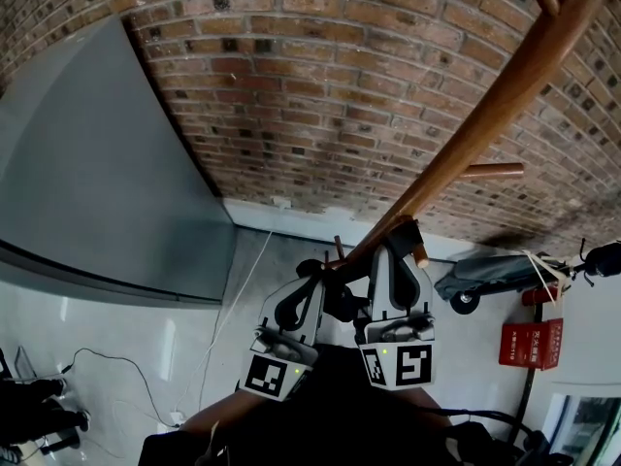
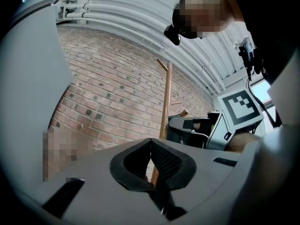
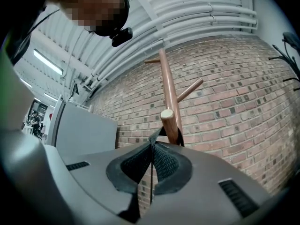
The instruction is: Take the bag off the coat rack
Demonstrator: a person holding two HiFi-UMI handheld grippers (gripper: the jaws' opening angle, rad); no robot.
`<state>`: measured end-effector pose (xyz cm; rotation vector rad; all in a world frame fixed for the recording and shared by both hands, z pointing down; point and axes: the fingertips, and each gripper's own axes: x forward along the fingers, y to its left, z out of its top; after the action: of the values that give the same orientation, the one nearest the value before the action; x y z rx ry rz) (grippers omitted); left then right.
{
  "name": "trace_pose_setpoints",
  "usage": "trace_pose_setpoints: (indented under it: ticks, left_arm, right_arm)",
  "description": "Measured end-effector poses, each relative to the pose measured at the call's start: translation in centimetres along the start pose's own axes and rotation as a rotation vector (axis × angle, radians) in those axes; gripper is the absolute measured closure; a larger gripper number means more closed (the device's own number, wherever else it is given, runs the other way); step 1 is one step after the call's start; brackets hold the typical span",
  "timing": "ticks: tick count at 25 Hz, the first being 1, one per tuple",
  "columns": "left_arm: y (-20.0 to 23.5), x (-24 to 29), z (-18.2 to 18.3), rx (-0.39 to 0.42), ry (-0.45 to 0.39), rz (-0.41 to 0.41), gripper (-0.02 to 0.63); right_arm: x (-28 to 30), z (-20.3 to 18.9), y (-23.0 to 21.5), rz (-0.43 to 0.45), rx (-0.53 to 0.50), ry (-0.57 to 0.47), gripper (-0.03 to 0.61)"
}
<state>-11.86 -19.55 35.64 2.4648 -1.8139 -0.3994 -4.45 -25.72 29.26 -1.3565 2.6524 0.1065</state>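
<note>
Left gripper [image 1: 309, 282], right gripper [image 1: 398, 250]: grey shells, black ribbed pads [image 3: 165, 161], black-white marker cubes [image 1: 398, 365] behind, green lights. Dark clothing [image 1: 330, 416].

We're looking at a brown wooden coat rack [image 3: 165, 78], standing upright. The bag's black webbing strap [image 3: 154, 135] is hooked over a stubby peg [image 3: 169, 122] and pulled taut.

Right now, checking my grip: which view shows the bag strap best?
Right gripper view: the strap loops over the peg into the right tongs. Head view shows a dark scrap; left gripper view, nothing clear.
</note>
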Motion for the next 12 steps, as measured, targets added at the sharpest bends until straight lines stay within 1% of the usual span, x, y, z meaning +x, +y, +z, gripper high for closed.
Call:
trace_pose_setpoints:
  ticks: [6,12]
  left_arm:
    - [-0.9,0.0,0.2,-0.023,-0.010,0.000,0.597]
    - [-2.1,-0.8,0.3,-0.021,-0.017,0.005,0.595]
  right_arm:
    - [-1.2,1.2,0.8,0.033,0.015,-0.035,0.558]
    - [-2.6,2.5,1.0,0.044,0.017,-0.051,0.558]
